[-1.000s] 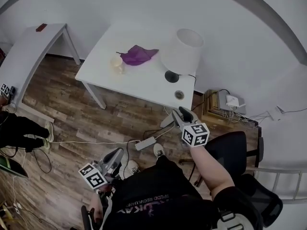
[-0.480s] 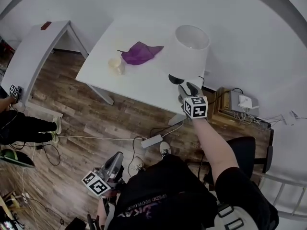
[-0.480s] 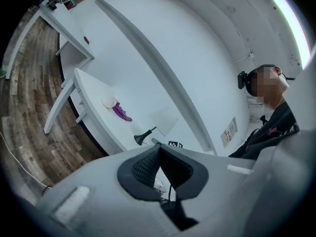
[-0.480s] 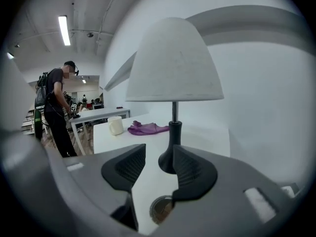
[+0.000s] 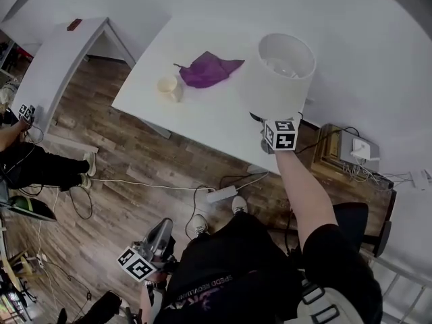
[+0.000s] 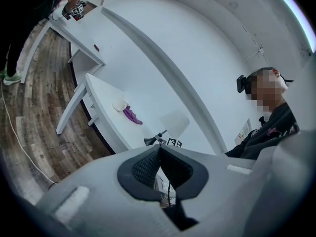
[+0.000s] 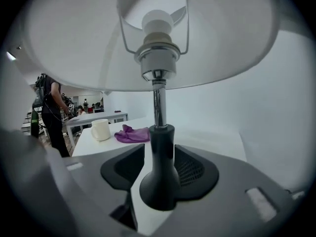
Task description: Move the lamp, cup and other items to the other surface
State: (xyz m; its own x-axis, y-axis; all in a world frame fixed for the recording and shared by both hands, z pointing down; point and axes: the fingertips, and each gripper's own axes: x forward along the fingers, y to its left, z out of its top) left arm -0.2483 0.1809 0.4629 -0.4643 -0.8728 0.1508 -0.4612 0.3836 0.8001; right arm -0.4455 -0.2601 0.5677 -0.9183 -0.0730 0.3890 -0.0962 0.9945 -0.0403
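Observation:
A white-shaded lamp [image 5: 280,73] stands at the near right corner of the white table [image 5: 196,117]. My right gripper [image 5: 264,123] reaches in under the shade. In the right gripper view its jaws have just been opening. They stand open on either side of the lamp's black foot [image 7: 159,177], with a gap on the left side. A cream cup [image 5: 169,86] and a purple cloth [image 5: 210,69] lie further back on the table. My left gripper [image 5: 162,231] hangs low by my leg, shut and empty [image 6: 159,152].
A second white table [image 5: 61,59] stands to the left. A person [image 5: 27,160] stands beside it holding another gripper. A power strip [image 5: 219,194] and cables lie on the wood floor under the near table edge. A black chair [image 5: 351,221] is at my right.
My right gripper has moved from over the floor up to the table's near corner and in under the lampshade. The left gripper has stayed low.

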